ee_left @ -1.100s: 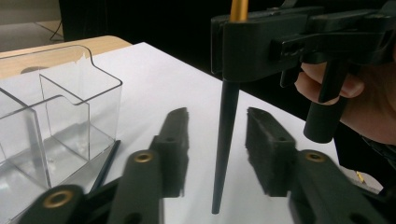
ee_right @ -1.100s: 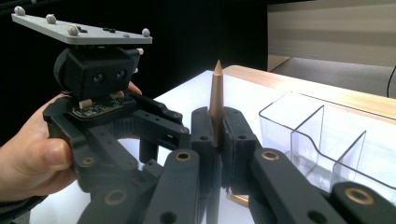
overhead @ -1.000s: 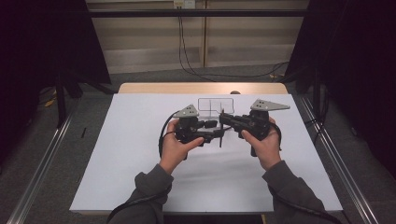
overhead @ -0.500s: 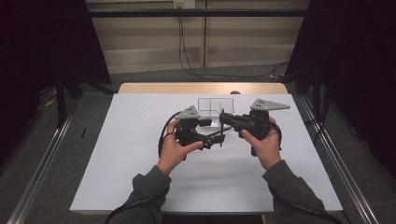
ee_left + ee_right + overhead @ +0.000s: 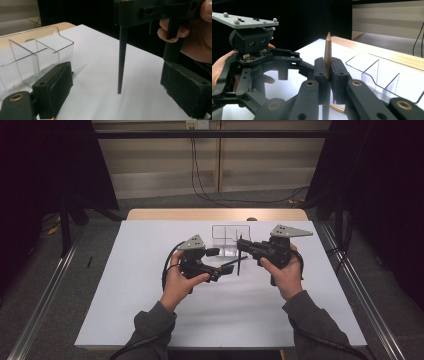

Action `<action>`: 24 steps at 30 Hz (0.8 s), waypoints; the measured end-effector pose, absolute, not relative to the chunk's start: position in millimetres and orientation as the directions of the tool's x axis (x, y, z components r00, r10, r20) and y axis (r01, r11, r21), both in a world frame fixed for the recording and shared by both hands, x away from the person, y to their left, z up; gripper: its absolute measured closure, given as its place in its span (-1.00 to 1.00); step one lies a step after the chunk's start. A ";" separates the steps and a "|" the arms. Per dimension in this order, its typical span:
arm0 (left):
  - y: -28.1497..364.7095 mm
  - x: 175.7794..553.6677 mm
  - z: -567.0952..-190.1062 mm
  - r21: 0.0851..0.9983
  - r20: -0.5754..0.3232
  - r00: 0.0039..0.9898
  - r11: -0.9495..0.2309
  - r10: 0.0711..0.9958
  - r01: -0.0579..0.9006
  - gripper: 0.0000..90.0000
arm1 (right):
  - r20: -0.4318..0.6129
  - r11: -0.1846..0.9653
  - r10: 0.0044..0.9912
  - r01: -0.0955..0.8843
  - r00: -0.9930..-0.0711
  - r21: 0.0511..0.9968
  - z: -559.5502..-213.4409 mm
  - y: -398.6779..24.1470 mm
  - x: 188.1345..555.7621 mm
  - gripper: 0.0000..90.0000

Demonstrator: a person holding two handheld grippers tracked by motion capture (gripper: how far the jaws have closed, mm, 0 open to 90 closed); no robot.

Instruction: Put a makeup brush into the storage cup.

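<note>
The right gripper (image 5: 328, 82) has its fingers (image 5: 339, 82) pressed together on a thin pen (image 5: 121, 60), pinching it near the copper-coloured pointed end, so that it hangs upright above the white table (image 5: 125, 285), dark end down; the left gripper (image 5: 117, 87) has just been opening, its pads (image 5: 53, 92) wide apart on either side of the pen, touching nothing. Far of both stands a clear divided organiser (image 5: 230, 240), its compartments apparently empty. The pen looks light, stiff and smooth, likely to swivel in a pinch; a hold nearer mid-shaft should steady it
</note>
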State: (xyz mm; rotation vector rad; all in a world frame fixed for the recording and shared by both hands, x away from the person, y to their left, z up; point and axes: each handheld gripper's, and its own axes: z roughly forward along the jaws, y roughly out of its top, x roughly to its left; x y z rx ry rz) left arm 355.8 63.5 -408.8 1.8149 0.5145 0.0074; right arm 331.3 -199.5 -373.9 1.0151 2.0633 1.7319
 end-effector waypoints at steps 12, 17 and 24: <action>79.0 354.3 -415.3 0.914 -0.234 0.895 -0.228 0.380 0.336 -0.78 | 0.223 0.045 0.663 0.335 -0.715 0.941 -373.9 -203.0 335.5 0.87; 82.7 352.5 -414.8 0.912 -0.218 0.891 -0.241 0.399 0.331 -0.78 | 0.220 0.045 0.668 0.333 -0.711 0.942 -373.4 -203.8 337.2 0.87; 87.3 350.6 -416.9 0.913 -0.220 0.888 -0.236 0.404 0.334 -0.79 | 0.217 0.049 0.664 0.331 -0.715 0.942 -373.1 -202.5 339.6 0.87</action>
